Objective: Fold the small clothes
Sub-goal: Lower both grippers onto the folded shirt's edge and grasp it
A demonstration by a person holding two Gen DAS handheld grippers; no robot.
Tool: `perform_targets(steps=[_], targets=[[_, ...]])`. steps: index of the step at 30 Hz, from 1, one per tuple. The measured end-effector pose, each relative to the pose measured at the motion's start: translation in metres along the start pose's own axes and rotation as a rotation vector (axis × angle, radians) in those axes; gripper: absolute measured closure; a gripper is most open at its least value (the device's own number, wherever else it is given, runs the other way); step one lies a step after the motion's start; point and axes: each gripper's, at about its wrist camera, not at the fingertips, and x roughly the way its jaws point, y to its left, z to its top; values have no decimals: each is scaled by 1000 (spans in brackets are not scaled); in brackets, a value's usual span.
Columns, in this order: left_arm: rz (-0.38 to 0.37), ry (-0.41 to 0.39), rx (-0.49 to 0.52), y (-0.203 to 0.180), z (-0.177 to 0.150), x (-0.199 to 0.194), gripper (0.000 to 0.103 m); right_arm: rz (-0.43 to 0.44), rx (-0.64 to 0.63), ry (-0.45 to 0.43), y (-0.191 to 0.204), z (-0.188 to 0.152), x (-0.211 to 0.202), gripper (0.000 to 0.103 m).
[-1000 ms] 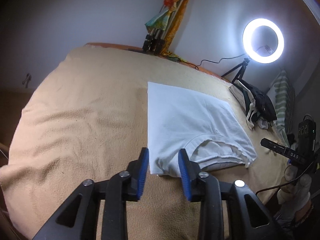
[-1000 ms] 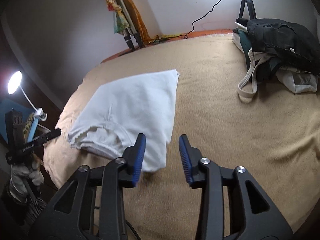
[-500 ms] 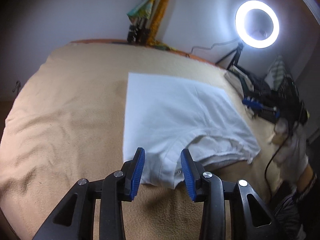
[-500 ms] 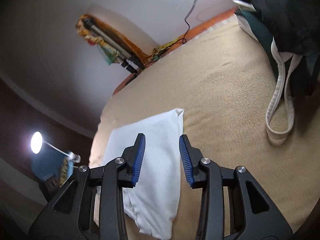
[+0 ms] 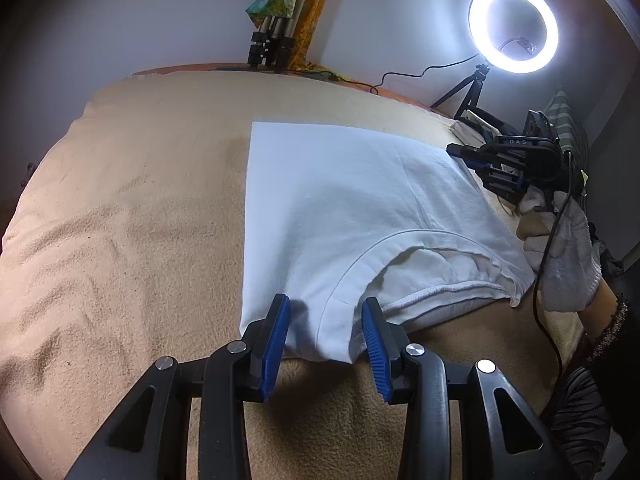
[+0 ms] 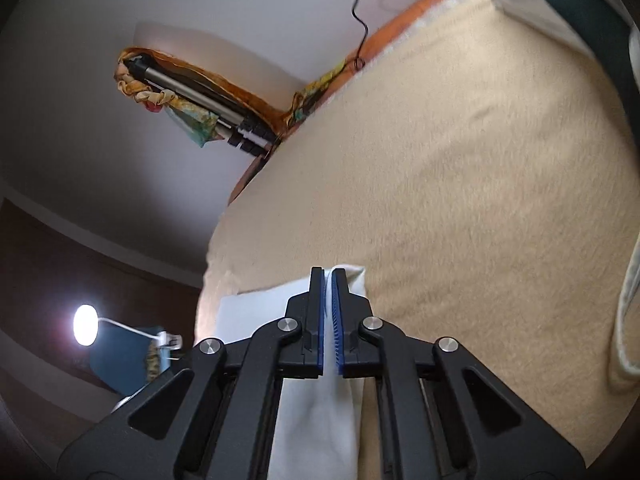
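A white T-shirt (image 5: pixel 340 200) lies folded flat on a beige blanket (image 5: pixel 120 220), its collar opening toward the near right. My left gripper (image 5: pixel 326 300) is open and straddles the shirt's near corner, which lies loose between the blue pads. In the left wrist view my right gripper (image 5: pixel 472 156) reaches the shirt's far right corner, held by a white-gloved hand (image 5: pixel 568 248). Its own view shows the right gripper (image 6: pixel 328 270) shut on a corner of the white T-shirt (image 6: pixel 316 420), with cloth pinched between the pads.
A lit ring light (image 5: pixel 513 27) on a small tripod stands at the back right, beside a pile of dark clothes (image 6: pixel 580 0). A folded tripod wrapped in coloured cloth (image 5: pixel 272 40) leans on the wall. A desk lamp (image 6: pixel 85 325) glows beyond the bed's left edge.
My right gripper swung across to the shirt's far right corner and closed on it. My left gripper edged forward and down over the near corner and stayed open.
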Motion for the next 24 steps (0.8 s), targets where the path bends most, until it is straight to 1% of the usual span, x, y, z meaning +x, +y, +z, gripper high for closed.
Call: perform_targets(steps=[2, 3, 5, 6, 7, 9, 11, 13, 15, 16, 18, 21, 23, 24], targets=[[-8, -3, -26, 5, 0, -6, 64, -100, -83, -12, 13, 1, 0, 97], [-22, -10, -46, 8, 1, -11, 63, -130, -105, -17, 16, 2, 0, 97], [-33, -47, -76, 17, 4, -21, 58, -196, -126, -33, 21, 2, -6, 96], [-23, -69, -90, 23, 6, -26, 53, -191, -119, -33, 19, 3, -9, 96], [-19, -84, -110, 29, 8, -29, 52, -176, -107, -32, 18, 3, -14, 92], [-33, -101, -175, 42, 14, -31, 54, -146, -94, -51, 20, 2, -23, 91], [-45, -106, -219, 51, 19, -30, 56, -129, -157, -77, 35, -1, -31, 91], [-46, -115, -216, 48, 26, -28, 58, -129, -252, -73, 58, -6, -31, 91], [-45, -112, -186, 39, 31, -24, 58, -135, -361, -48, 83, -14, -22, 91], [-47, -107, -173, 35, 33, -21, 58, -156, -421, -29, 95, -20, -13, 91], [-47, -92, -159, 29, 33, -15, 58, -201, -493, 22, 106, -30, 6, 91], [-31, -62, -147, 26, 30, -6, 58, -314, -573, 117, 106, -45, 38, 91], [-19, -34, -136, 25, 25, 0, 58, -366, -596, 162, 98, -52, 52, 92], [-16, -22, -131, 25, 24, 3, 58, -375, -605, 160, 97, -53, 53, 92]])
